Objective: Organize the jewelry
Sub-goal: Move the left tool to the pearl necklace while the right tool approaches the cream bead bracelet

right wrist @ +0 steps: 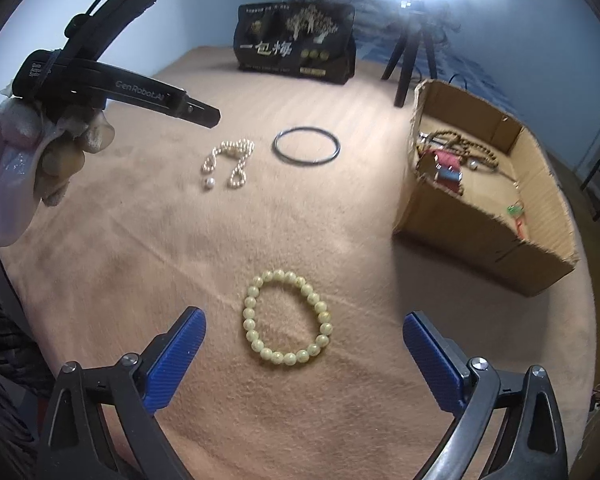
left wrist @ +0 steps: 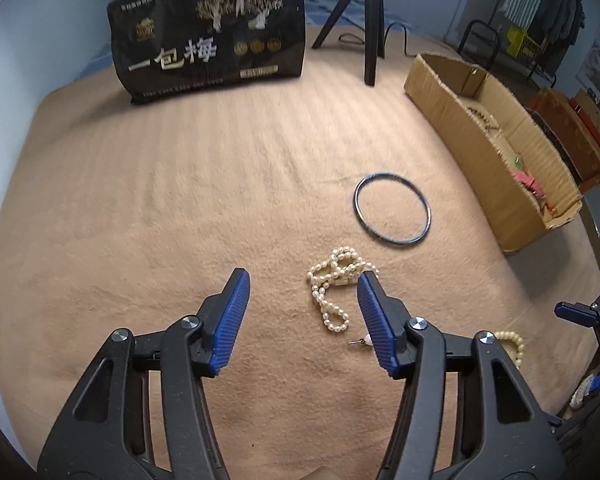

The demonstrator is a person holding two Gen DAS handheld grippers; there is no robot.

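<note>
I hold both grippers, left gripper and right gripper, released and empty, straddling pearl necklace and bead bracelet left of the cardboard box, ready for boxing.

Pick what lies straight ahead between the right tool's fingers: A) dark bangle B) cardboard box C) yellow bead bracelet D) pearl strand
C: in the right wrist view the yellow bead bracelet lies flat on the blanket between the open fingers of the right tool, untouched; the bangle and pearl strand lie further off, the box to the right.
</note>
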